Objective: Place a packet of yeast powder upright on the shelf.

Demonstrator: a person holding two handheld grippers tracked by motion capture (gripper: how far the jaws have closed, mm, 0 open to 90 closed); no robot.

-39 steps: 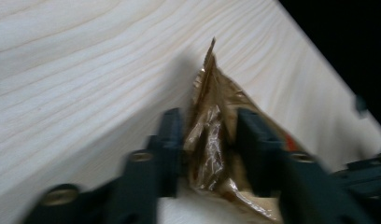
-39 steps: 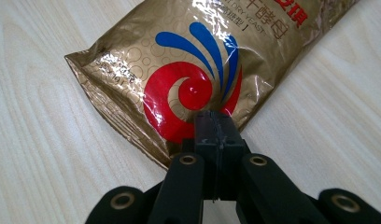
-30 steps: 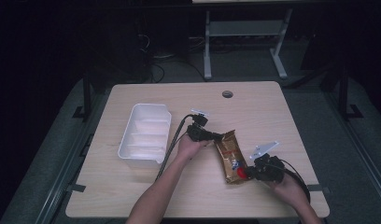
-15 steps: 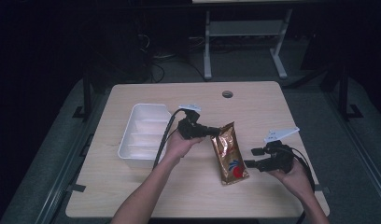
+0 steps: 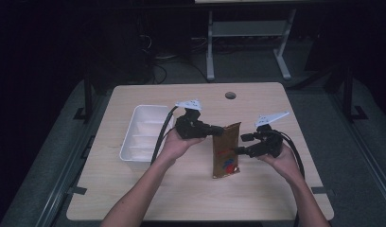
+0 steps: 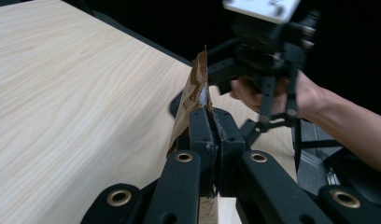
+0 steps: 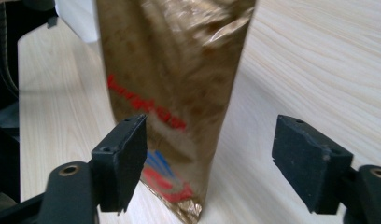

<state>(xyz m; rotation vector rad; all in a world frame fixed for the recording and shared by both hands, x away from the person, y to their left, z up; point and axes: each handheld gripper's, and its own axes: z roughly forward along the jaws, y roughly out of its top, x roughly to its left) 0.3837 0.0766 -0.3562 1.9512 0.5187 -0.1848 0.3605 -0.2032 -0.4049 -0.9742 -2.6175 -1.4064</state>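
A brown-gold foil snack bag with red and blue print hangs upright, its lower end on the table. My left gripper is shut on the bag's top left edge; in the left gripper view the jaws pinch the foil bag. My right gripper stands open just right of the bag's middle, jaws pointing at it. In the right gripper view the bag hangs just beyond the open gripper, nearer the left jaw, with no contact visible.
A white plastic tray, nothing in it, lies left of my left hand. The wooden table has a round cable hole at the back. My left gripper's cable runs over the tray's right rim.
The right gripper drew back from the bag's lower end, then rose beside its middle. The left gripper lifted the bag's top, and the bag now stands straighter.
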